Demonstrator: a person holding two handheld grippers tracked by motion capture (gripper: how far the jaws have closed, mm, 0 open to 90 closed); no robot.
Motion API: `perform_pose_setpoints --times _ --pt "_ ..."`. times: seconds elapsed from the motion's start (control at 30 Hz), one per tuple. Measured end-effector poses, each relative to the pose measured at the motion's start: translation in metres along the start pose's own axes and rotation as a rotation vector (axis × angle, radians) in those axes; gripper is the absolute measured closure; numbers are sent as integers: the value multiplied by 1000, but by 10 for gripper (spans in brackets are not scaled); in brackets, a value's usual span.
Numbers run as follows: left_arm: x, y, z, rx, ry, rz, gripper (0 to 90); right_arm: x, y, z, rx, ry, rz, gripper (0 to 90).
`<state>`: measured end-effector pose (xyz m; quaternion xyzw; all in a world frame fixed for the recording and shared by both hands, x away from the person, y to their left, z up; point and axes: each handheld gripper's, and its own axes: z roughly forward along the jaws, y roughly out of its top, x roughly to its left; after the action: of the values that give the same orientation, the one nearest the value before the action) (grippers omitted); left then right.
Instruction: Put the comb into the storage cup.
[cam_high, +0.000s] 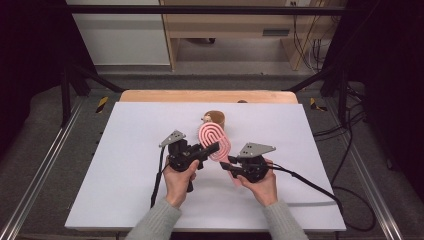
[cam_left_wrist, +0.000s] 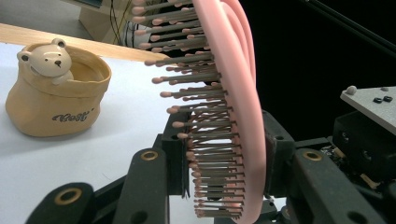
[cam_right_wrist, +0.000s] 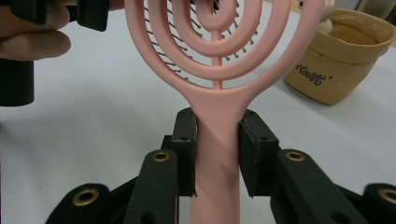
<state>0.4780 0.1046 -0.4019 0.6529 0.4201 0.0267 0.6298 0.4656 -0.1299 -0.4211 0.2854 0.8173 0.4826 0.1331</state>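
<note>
A person works at a white table (cam_high: 125, 165) with a gripper in each hand. The left gripper (cam_high: 212, 148) has its jaws closed across the head of a pink brush (cam_high: 216, 140), one pad on the bristle side, one on the back. The brush is held just above the table between both hands. Its oval head is made of open nested loops, with grey pink-tipped bristles (cam_left_wrist: 196, 116). The right gripper (cam_high: 226, 167) clamps the handle. Behind stands a tan pot (cam_high: 215, 118) with a bear figure.

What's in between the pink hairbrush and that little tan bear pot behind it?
Nothing: in the left gripper view, bare white table separates the pink hairbrush from the bear pot.
</note>
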Motion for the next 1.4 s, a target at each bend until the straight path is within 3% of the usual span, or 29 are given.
perform_pose_setpoints --times 0.83,1.07,1.4 --pt "-5 5 -2 -10 -27 31 627 1 1 0 -28 17 20 704" --pt "-11 7 -2 -14 -21 77 628 1 2 -3 -36 20 23 702" --pt "-13 10 0 -19 -23 82 630 1 2 -4 -45 22 24 692"
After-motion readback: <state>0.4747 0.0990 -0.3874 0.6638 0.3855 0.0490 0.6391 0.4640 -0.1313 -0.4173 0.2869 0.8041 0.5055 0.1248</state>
